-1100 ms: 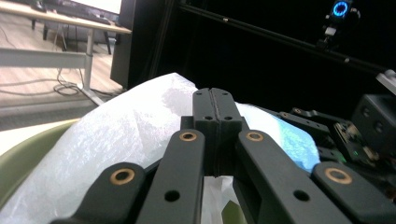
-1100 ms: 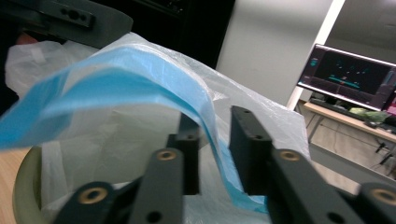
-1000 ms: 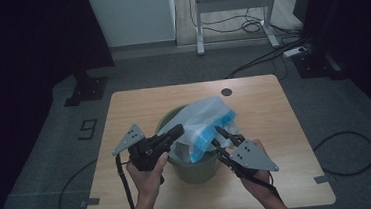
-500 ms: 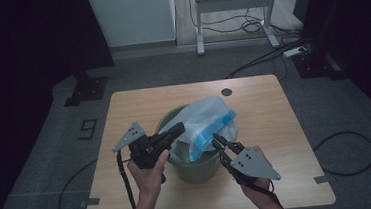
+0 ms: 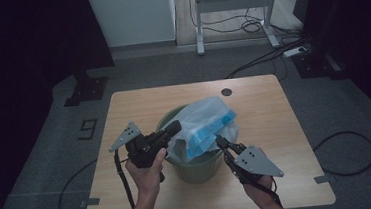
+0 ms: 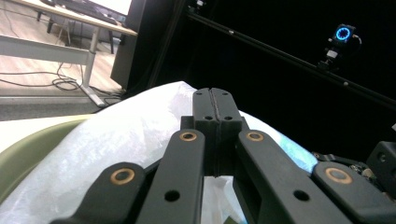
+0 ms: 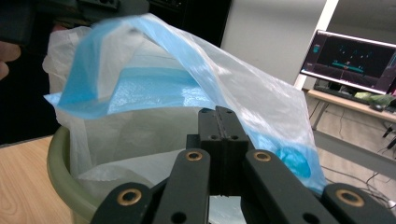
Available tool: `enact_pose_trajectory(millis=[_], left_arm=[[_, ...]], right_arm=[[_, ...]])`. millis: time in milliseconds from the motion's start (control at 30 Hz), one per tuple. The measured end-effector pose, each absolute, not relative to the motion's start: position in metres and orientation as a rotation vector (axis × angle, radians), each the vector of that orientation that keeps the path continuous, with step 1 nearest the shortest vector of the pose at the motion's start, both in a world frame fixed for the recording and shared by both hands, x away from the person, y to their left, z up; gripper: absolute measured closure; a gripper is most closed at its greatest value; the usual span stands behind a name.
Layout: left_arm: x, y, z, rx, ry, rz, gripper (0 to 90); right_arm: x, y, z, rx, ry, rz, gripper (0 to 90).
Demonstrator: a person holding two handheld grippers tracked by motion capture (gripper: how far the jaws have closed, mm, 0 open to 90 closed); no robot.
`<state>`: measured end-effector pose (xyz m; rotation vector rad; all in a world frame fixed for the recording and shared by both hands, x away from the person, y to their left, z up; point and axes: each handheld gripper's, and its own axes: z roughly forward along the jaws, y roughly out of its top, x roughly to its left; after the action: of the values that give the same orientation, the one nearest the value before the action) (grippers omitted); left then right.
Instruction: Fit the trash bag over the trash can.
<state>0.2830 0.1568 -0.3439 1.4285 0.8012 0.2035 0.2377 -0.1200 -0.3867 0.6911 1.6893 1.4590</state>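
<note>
Left gripper (image 5: 174, 129), jaws pressed together, meets the left edge of the translucent white-and-blue plastic bag (image 5: 202, 125) at frame centre; whether film is pinched between them cannot be told. Right gripper (image 5: 220, 143), jaws likewise together, touches the bag's lower right side. Bag bulges from the green bucket (image 5: 194, 167) standing centrally on the wooden table (image 5: 270, 128).

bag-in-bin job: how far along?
Done: the plastic bag sits in the green bin. In hand: left tongs and right tongs, jaws together, at opposite sides of it; grip unclear. Left: bag bunched above the rim, apparently not spread over it.
</note>
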Motion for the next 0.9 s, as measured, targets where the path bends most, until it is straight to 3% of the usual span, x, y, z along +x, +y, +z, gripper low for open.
enact_pose_trajectory(millis=[367,767,900], left_arm=[[0.28,0.19,-0.348,1.343,0.856,0.244,90.0],[0.249,0.2,-0.376,1.33,0.841,0.251,89.9],[0.252,0.2,-0.38,1.315,0.853,0.237,89.9]], right_arm=[[0.244,-0.143,-0.386,0.722,1.697,1.507,89.3],[0.236,-0.153,-0.399,0.752,1.722,1.583,88.5],[0.23,-0.147,-0.405,0.717,1.744,1.597,69.7]])
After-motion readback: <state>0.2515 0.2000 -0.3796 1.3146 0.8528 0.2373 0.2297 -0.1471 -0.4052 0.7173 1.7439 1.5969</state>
